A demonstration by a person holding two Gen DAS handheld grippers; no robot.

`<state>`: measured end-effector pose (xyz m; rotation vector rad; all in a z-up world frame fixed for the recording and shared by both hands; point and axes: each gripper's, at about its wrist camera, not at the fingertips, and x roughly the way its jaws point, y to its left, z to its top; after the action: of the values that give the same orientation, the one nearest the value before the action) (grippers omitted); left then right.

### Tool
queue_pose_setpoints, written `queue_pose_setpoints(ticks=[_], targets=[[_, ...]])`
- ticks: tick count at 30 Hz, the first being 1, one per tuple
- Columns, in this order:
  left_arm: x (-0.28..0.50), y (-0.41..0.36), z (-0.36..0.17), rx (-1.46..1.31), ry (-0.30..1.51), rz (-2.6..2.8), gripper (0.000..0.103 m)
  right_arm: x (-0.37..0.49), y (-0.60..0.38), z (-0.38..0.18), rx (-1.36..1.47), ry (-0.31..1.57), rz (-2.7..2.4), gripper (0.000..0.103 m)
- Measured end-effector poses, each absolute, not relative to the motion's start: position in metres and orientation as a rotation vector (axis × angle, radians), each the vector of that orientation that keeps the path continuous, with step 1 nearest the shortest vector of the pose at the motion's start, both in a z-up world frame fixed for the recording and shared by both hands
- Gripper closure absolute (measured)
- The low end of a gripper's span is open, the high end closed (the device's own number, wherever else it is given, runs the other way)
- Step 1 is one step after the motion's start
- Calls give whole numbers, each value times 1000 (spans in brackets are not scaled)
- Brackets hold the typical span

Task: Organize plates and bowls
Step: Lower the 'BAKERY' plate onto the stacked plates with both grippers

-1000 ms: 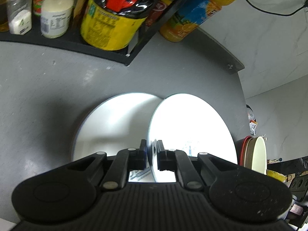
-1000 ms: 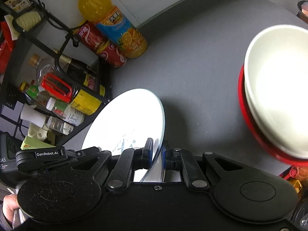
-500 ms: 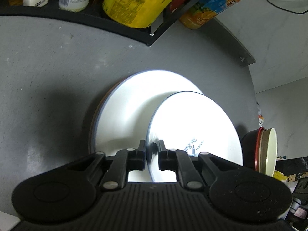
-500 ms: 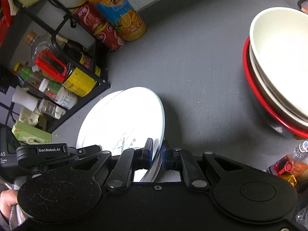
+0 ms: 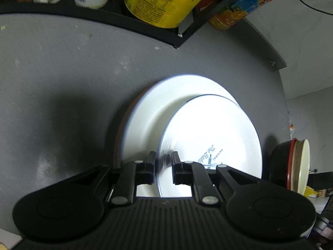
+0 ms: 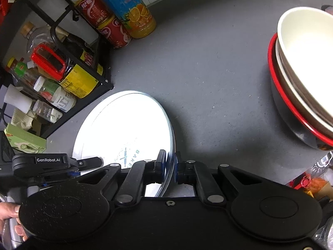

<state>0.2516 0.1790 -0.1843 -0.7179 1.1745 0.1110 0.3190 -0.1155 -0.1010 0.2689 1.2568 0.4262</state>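
A small white plate with blue print [image 5: 210, 137] is held by its rim on both sides. My left gripper [image 5: 163, 163] is shut on its near edge. My right gripper [image 6: 170, 166] is shut on the opposite rim of the same plate [image 6: 124, 129]. The plate hangs tilted just above a larger white plate [image 5: 158, 104] that lies on a stack on the grey counter. A stack of bowls, cream ones in a red-rimmed one [image 6: 301, 73], stands to the right; it also shows in the left wrist view [image 5: 291, 162]. The left gripper body shows in the right wrist view [image 6: 54, 163].
A black wire rack [image 6: 62, 66] with jars, bottles and a yellow can [image 5: 162, 0] stands behind the plates. An orange juice bottle [image 6: 133, 10] and red cans [image 6: 104, 20] stand beside it by the wall. Bare grey counter [image 6: 208, 73] lies between plates and bowls.
Both grippers have carried the small plate forward and lower over the large plate. The rack and bowls now sit nearer the frame edges.
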Motion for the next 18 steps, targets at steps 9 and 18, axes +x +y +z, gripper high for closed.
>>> queue_pose_setpoints(ticks=[9, 18], targets=[[249, 190, -179, -722, 1167, 122, 92, 320, -107, -105, 222, 1270, 414, 87], [247, 191, -173, -676, 1166, 151, 95, 320, -104, -108, 215, 1288, 402, 80]])
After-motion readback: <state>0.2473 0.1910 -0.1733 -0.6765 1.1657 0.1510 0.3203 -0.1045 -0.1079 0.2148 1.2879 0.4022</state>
